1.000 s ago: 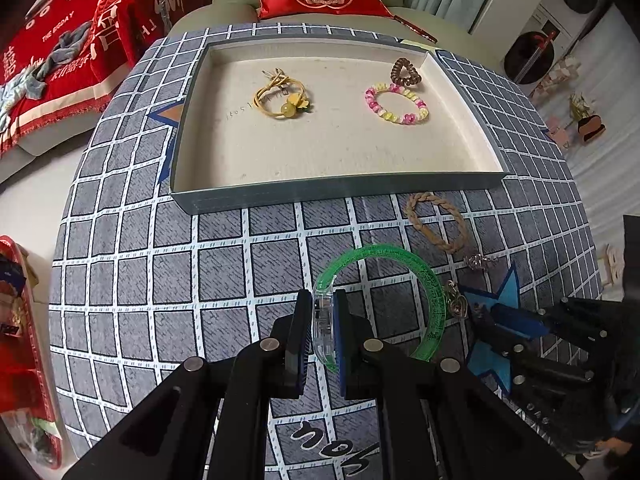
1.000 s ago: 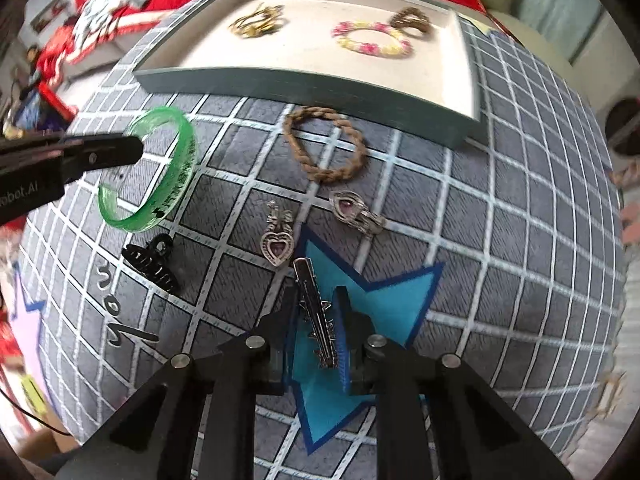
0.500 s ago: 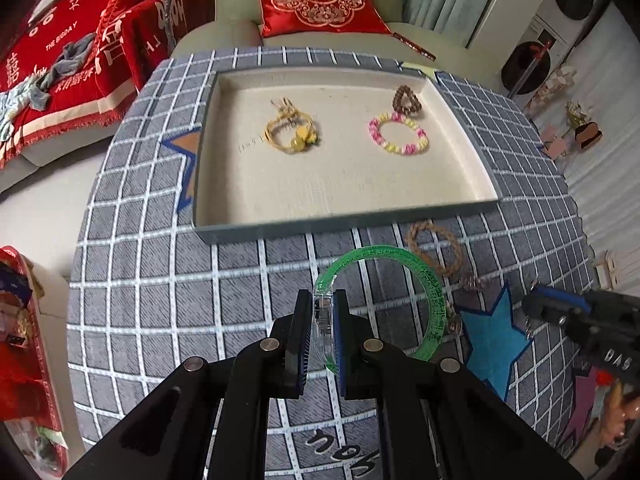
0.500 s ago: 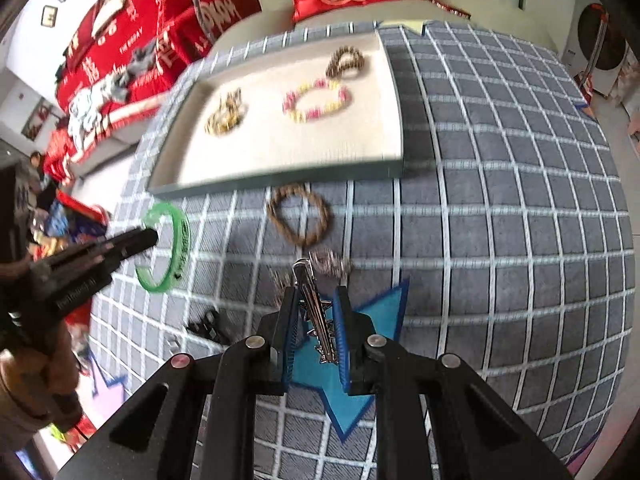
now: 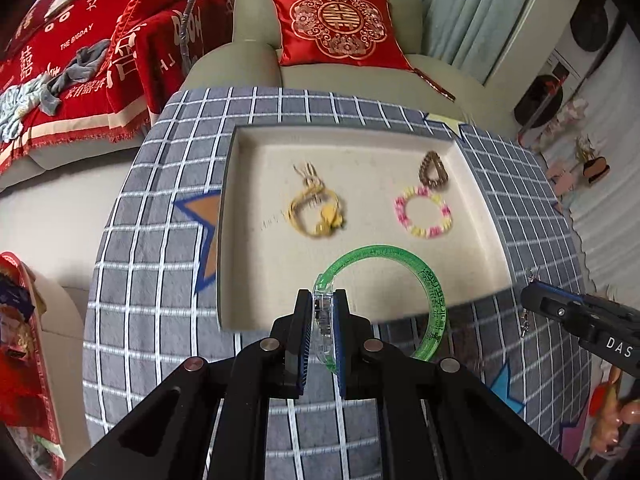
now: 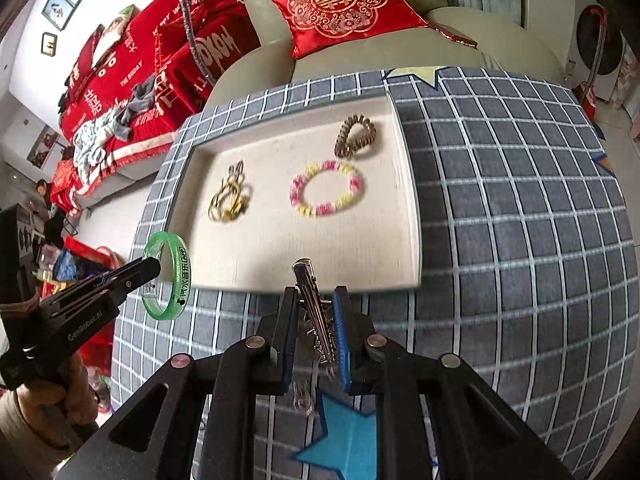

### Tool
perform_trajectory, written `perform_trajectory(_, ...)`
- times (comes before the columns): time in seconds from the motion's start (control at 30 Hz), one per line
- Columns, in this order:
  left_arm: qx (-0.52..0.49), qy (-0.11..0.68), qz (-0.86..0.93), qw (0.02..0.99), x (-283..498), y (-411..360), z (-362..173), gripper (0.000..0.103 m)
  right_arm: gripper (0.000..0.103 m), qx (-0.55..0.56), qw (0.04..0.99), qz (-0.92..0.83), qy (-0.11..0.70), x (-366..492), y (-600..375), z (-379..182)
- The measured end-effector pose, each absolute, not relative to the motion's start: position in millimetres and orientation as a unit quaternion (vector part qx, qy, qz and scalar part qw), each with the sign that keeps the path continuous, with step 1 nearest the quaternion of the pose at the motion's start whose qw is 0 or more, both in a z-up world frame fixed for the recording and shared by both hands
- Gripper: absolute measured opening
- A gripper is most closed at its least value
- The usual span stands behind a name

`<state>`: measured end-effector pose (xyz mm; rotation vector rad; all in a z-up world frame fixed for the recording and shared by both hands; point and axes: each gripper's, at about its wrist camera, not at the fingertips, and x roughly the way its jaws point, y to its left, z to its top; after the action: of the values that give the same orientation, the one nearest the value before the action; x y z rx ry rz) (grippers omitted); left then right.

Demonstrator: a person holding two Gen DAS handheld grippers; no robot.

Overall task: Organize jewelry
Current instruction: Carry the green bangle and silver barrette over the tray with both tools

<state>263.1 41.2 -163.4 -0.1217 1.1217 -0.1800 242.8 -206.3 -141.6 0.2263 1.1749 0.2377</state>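
Two grips held: your left gripper (image 5: 323, 322) pinched a translucent green bangle (image 5: 404, 276); your right gripper (image 6: 316, 322) clamped a metal hair clip (image 6: 314, 308), seen only rightward.

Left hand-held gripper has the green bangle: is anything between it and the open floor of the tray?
Nothing visible blocks it. The left hand-held gripper holds the green bangle over the tray's near edge; the floor beneath looks bare. The yellow hair tie and pink-and-yellow bracelet lie farther back.

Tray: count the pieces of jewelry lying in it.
3 in the tray: yellow hair tie left, pink-and-yellow beaded bracelet middle, brown coil hair tie at the far right corner.
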Motion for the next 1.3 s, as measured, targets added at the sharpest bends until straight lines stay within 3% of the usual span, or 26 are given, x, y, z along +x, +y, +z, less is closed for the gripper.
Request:
perform_trajectory(0.8, -0.025, 0.6, -0.066, 0.797, 330.3, 26.4, -231.7, 0.025, 0.019, 0.111, 0.776, 0.089, 0.614, 330.0, -193.7, -215.4)
perform_trajectory(1.3, 0.015, 0.564, -0.031, 0.825, 359.5, 9.8, -233.4, 0.025, 0.019, 0.094, 0.796, 0.084, 0.592, 362.4, -197.2, -218.8)
